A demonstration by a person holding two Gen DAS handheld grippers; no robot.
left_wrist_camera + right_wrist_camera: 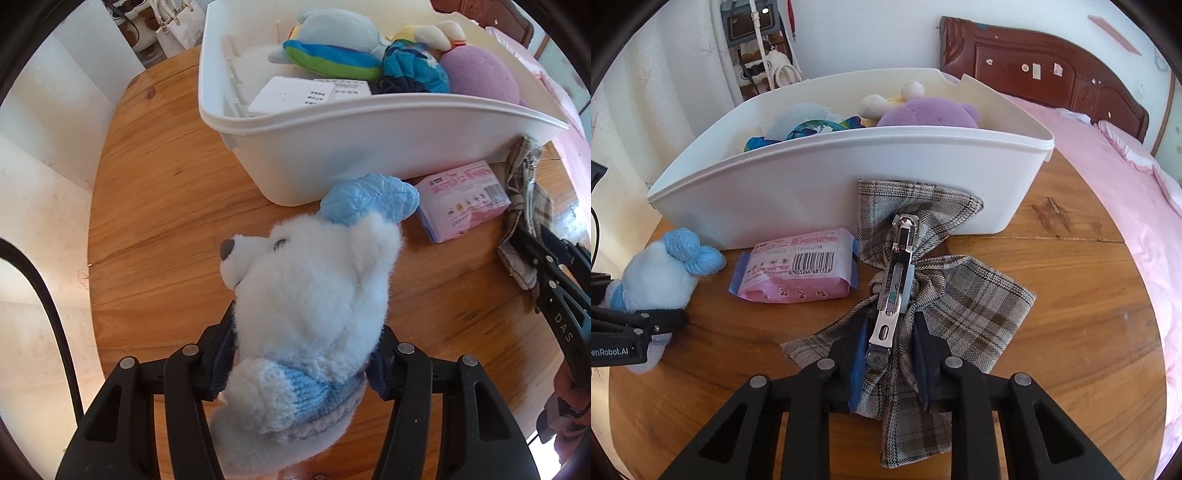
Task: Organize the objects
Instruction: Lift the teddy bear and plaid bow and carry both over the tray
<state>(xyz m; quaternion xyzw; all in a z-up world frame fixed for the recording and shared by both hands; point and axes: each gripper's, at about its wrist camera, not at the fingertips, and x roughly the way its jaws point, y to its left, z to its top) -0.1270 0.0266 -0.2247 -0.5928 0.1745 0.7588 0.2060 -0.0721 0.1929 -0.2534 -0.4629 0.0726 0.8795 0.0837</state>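
L gripper (pixel 301 356) has its pads pressed on both sides of the fluffy white plush bear (pixel 310 295), blue knit collar and shiny blue bow, lying mid round wood table (pixel 155 206) just in front of the white plastic bin (pixel 369 155). R gripper (pixel 890 354) is pinched tight on the plaid woven fabric bow (pixel 960 295) w/ metal clip (pixel 895 280), its far end touching the bin wall. Soft pink wipes pack (pixel 798 269) lies btw bear & bow.
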